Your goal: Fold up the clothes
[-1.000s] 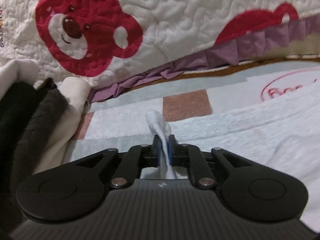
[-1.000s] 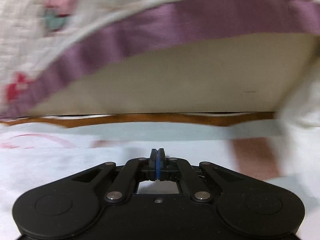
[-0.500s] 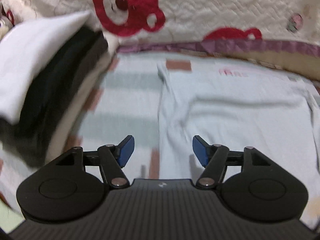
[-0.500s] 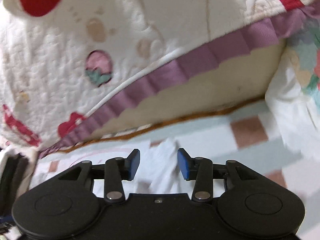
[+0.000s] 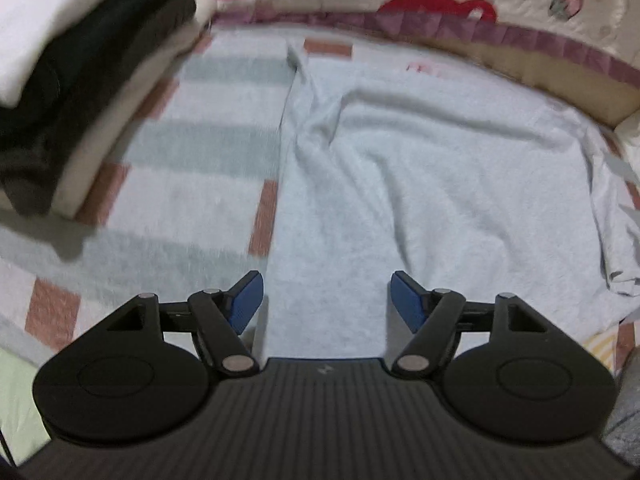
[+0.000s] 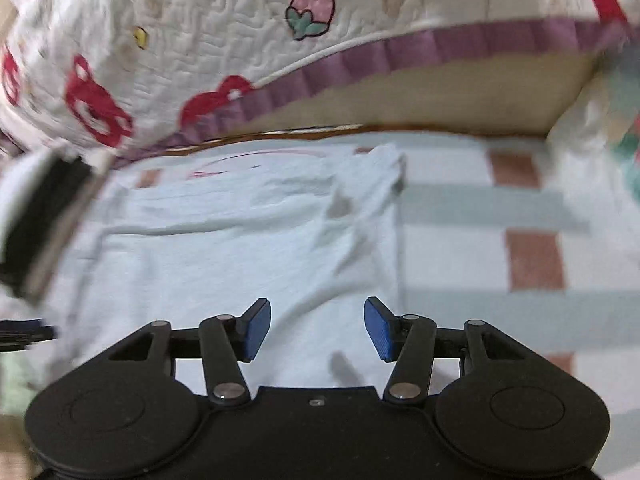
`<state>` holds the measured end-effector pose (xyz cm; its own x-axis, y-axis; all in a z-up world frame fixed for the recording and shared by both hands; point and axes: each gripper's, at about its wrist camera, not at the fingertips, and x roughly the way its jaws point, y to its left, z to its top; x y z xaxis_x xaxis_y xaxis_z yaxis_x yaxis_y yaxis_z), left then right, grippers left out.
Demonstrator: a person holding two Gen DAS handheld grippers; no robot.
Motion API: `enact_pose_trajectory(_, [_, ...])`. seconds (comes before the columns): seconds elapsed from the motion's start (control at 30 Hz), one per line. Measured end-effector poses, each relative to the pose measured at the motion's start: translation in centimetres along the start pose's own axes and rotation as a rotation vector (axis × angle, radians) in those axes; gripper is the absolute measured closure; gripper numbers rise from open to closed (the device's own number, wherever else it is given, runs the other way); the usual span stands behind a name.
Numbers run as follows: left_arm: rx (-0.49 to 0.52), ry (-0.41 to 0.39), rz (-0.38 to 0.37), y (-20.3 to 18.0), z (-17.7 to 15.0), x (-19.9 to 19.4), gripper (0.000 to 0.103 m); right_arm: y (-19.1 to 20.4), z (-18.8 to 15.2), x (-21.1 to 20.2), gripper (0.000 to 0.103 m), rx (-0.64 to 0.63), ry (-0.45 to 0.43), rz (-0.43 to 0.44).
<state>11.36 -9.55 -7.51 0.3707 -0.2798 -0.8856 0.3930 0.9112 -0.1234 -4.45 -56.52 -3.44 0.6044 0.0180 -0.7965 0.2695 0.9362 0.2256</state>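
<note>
Two grippers, both empty. From the left wrist view, your left gripper point(image 5: 327, 300) is hovering over the pale blue garment point(image 5: 440, 184), which is lying spread on the checked blanket point(image 5: 192, 184) beside a stack of folded clothes point(image 5: 80, 80); its jaws are opening, nothing between them. A second ago they were pinching a corner of the cloth — now released.

From the right wrist view, your right gripper point(image 6: 317, 328) is likewise opening above the garment's near part point(image 6: 240, 248), holding nothing, where earlier it was shut. You are between folds, it seems; next you will probably be needing a fresh grip on an edge.
</note>
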Motion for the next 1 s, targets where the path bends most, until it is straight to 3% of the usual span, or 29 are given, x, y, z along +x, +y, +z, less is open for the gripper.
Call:
enact_pose_trajectory(0.1, [-0.035, 0.097, 0.017, 1.4, 1.6, 0.5, 0.033, -0.5, 1.2, 1.9, 0.046, -0.053, -0.004, -0.037])
enact_pose_trajectory(0.2, [0.0, 0.02, 0.118, 1.9, 2.9, -0.3, 0.033, -1.7, 1.6, 4.0, 0.046, -0.042, 0.02, -0.027])
enact_pose_trajectory(0.3, [0.03, -0.124, 0.208, 1.9, 2.7, -0.2, 0.03, -2.2, 2.0, 4.8, 0.046, 0.007, 0.025, 0.055])
enact_pose_trajectory(0.33, [0.008, -0.139, 0.174, 2.2, 2.3, 0.2, 0.03, -2.3, 2.1, 4.9, 0.046, 0.024, 0.024, 0.087])
enact_pose_trajectory(0.4, [-0.046, -0.073, 0.096, 2.5, 1.9, 1.6, 0.03, -2.4, 2.4, 5.4, 0.046, 0.051, 0.023, 0.134])
enact_pose_trajectory(0.57, [-0.025, -0.029, 0.015, 1.7, 1.9, 2.2, 0.029, -2.3, 2.8, 7.4, 0.046, 0.036, 0.05, 0.082])
enact_pose_trajectory(0.7, [-0.021, -0.004, 0.006, 1.6, 1.7, 2.5, 0.027, -1.9, 2.8, 7.0, 0.046, 0.006, 0.102, 0.137])
enact_pose_trajectory(0.8, [-0.039, 0.03, 0.018, 2.1, 1.3, 2.6, 0.025, -0.3, 2.1, 4.8, 0.046, -0.101, 0.11, 0.201])
enact_pose_trajectory(0.93, [-0.094, 0.07, -0.022, 2.7, 1.0, 3.0, 0.025, 1.2, 0.2, 3.5, 0.045, -0.255, 0.163, 0.139])
enact_pose_trajectory(1.0, [-0.127, 0.093, -0.048, 2.9, 0.7, 3.3, 0.024, 1.4, -0.5, 3.8, 0.044, -0.25, 0.202, 0.104])
